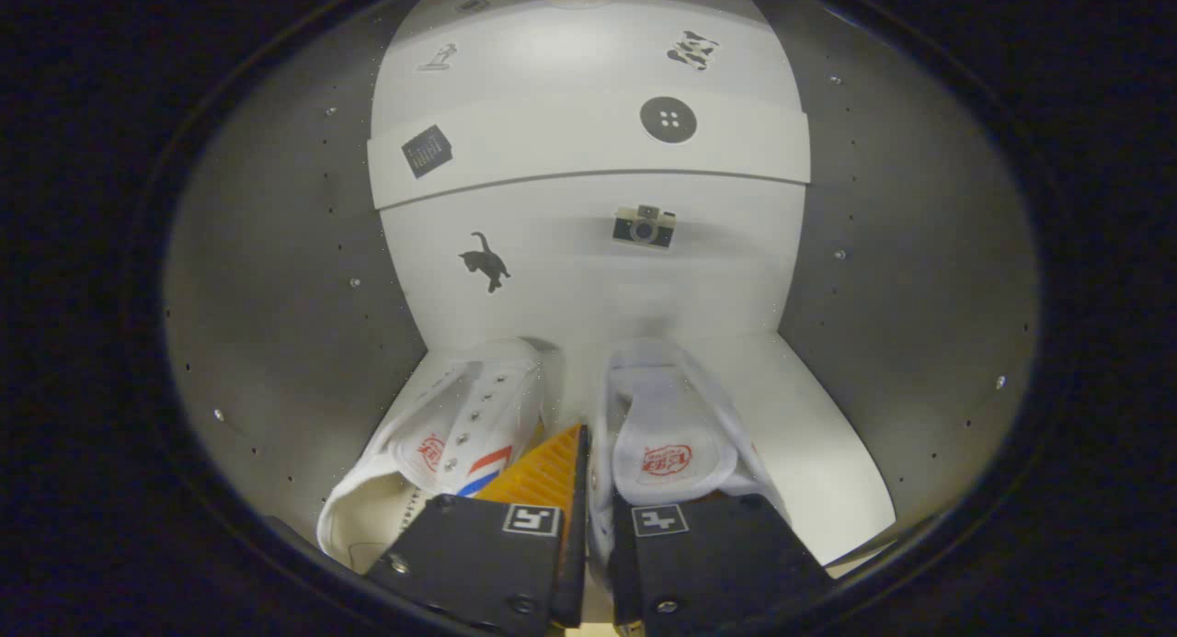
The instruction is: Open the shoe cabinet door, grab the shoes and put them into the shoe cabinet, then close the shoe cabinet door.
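**Gripper inside shoe cabinet, pinching both shoes by their inner walls**

Going left to right:

- The left side wall (276, 297) of the shoe cabinet (588, 361) is running grey and dim, dotted with small holes and screw heads
- The white back panel (588, 278) is facing the camera. Stickers on it: a dark square (427, 151) on the raised band at upper left, a faint figure (439, 57) above it, a black cat (485, 261) lower down, a round button (668, 119) on the band, a patchy black-and-white one (692, 50) above that, a small camera (644, 226) right of centre
- The left shoe (441, 444), white with red and blue stripes, is sitting on the cabinet floor (818, 435), toe towards the back panel, tilting to the left, eyelets and a red logo on the tongue showing
- The gripper (588, 499) is sitting nearly closed, jaws narrow. The left finger (487, 554) is lying against the left shoe, the ribbed pad (547, 476) pressing towards the middle
- The adjoining side walls of the two shoes appear to be squeezed together in the narrow gap, so the jaws are gripping both shoes at once
- The right shoe (671, 435), white with a red logo on the insole, is lying just ahead of the right finger (708, 563), heel end partly under it, toe near the back panel
- Bare white floor is showing beyond the right shoe
- The right side wall (910, 297) is matching the left, grey with small holes
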A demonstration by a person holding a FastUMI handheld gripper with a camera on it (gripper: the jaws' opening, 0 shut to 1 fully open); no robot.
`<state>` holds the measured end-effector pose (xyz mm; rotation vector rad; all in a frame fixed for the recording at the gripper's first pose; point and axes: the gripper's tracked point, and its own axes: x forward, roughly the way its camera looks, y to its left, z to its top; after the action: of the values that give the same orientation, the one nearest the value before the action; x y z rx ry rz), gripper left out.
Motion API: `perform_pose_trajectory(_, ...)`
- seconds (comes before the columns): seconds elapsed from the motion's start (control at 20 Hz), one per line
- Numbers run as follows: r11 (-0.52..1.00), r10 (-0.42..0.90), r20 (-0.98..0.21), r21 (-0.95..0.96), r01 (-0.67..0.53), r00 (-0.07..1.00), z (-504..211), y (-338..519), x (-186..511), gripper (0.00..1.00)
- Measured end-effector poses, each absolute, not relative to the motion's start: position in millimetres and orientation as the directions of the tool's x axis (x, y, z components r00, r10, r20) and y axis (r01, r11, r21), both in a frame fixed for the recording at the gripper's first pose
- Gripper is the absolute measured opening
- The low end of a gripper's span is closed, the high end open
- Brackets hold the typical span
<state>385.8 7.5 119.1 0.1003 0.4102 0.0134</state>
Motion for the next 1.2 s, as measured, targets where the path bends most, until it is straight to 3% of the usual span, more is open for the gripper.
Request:
perform_pose_trajectory(0.05,0.995,0.021,-0.39,0.099,0.019,0.921,120,3,382,0.19)
perform_pose_trajectory(0.4,0.998,0.008,-0.329,0.064,0.014,0.944,138,7,344,0.62)
perform_pose_trajectory(0.5,0.999,-0.023,-0.304,0.028,0.033,0.952,145,4,332,0.78)
perform_pose_trajectory(0.65,0.998,-0.039,-0.259,0.031,0.048,0.965,158,1,312,0.79)
perform_pose_trajectory(0.9,0.997,-0.045,-0.242,0.047,0.058,0.969,169,-1,276,0.89)
perform_pose_trajectory(1.2,1.0,-0.004,-0.191,0.027,0.009,0.981,181,18,199,0.95)
